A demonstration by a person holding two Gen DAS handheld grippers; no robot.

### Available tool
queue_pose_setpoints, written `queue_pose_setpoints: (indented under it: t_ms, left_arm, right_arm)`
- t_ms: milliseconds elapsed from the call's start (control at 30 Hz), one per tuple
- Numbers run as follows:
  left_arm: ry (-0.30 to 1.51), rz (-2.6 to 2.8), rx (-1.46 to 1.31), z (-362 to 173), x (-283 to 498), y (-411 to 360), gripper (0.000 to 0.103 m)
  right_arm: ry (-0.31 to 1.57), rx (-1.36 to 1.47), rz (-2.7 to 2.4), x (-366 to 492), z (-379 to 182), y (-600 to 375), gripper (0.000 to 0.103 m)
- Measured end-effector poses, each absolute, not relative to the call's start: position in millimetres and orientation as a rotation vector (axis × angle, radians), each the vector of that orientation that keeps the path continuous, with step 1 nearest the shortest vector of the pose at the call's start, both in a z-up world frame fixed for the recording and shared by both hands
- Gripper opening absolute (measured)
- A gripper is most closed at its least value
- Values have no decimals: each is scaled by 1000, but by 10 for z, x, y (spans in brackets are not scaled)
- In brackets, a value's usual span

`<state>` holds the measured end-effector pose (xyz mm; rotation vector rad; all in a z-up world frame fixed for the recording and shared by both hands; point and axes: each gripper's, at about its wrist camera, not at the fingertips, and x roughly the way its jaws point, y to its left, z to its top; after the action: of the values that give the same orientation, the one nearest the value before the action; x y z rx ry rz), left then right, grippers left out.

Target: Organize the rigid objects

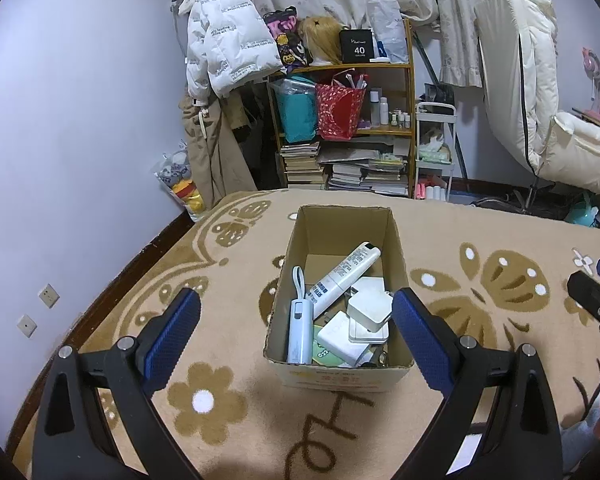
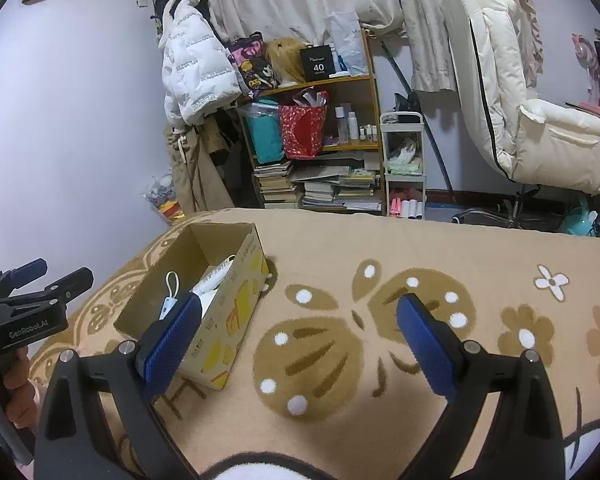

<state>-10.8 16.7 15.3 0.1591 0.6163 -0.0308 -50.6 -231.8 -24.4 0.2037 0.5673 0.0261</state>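
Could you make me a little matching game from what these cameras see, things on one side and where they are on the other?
Things:
1. white tube
2. pale blue power bank
3. red gift bag
4. white puffer jacket

Places:
A. on the wooden shelf
B. hanging left of the shelf
C. along the left wall inside the cardboard box
D. lying diagonally inside the box

Pairs: 1-D, 2-C, 3-A, 4-B

Left wrist view: low over the patterned blanket [image 1: 480, 236], looking forward and down into the open cardboard box [image 1: 338, 376], close, centred between its fingers. Right wrist view: further right, same heading, box [image 2: 236, 320] at left. Both share the box, blanket and far bookshelf [image 1: 408, 128].
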Motion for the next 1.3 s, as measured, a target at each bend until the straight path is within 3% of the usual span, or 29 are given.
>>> queue_pose_setpoints:
  t_ms: [1300]
  left_arm:
    - [616, -57, 174, 108, -125, 132, 96]
  right_arm:
    - [586, 187, 33, -507, -301, -2321, 103]
